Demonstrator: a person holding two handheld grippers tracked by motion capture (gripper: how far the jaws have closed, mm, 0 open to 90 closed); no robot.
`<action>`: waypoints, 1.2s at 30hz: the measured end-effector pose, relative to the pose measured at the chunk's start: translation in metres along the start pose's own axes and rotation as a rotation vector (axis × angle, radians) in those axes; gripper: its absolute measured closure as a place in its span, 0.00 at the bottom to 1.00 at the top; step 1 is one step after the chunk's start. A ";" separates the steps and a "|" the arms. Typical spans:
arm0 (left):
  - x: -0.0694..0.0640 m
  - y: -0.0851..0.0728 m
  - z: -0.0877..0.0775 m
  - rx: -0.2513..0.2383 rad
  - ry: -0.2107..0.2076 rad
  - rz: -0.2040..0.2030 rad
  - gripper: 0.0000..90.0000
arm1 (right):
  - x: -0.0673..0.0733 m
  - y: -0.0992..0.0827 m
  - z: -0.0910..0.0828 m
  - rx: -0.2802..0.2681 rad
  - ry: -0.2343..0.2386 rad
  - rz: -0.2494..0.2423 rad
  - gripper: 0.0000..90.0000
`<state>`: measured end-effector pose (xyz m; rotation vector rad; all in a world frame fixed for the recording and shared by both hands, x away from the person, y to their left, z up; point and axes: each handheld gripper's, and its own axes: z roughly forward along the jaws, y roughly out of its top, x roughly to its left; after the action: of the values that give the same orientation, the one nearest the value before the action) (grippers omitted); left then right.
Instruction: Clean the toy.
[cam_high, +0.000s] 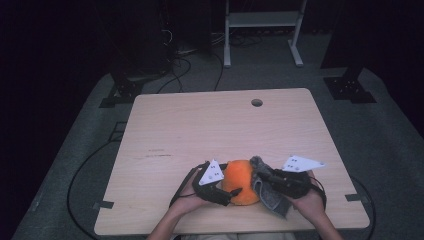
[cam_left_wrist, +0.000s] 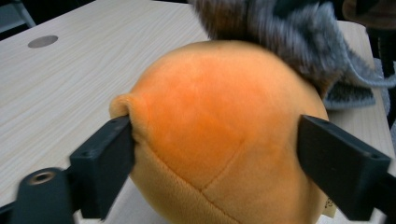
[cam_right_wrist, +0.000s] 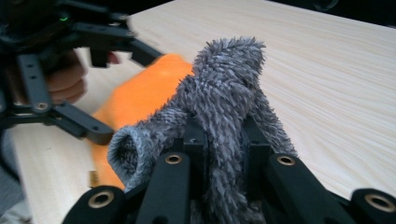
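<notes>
Because the round orange plush ball (cam_high: 241, 181) is soft and smooth, it could squirt out sideways if the left hand-held gripper (cam_high: 231, 194) squeezes unevenly; its two black jaws straddle the ball widely, one pressing a dimple into the left side, the other touching the right side. The ball sits near the front edge of the pale wood-grain tabletop (cam_high: 200, 125), between the person's two hands. The right hand-held gripper (cam_high: 260, 176) has its jaws closed narrowly on a shaggy grey fabric piece (cam_right_wrist: 224, 107), tube-like with an open rolled end, which drapes against the far side of the ball. That fuzzy cloth may slip through the thin grip, or drag the ball with it if pulled, since the two soft things touch. The plush shows stitched seams and a small tag low on its side.
</notes>
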<state>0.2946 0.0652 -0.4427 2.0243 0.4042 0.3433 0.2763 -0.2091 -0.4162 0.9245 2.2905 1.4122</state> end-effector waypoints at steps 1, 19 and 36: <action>0.004 0.003 -0.002 0.016 0.001 -0.020 0.10 | 0.004 -0.001 0.005 0.013 -0.011 -0.036 0.85; -0.009 -0.001 0.002 0.004 0.012 0.035 0.15 | -0.016 -0.011 -0.010 0.015 0.003 0.053 0.85; -0.022 0.007 0.005 0.001 0.017 0.108 0.15 | -0.002 0.008 -0.006 -0.030 0.057 0.008 0.84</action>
<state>0.2781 0.0487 -0.4404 2.0499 0.3062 0.4268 0.2771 -0.2119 -0.4062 0.8964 2.3029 1.4905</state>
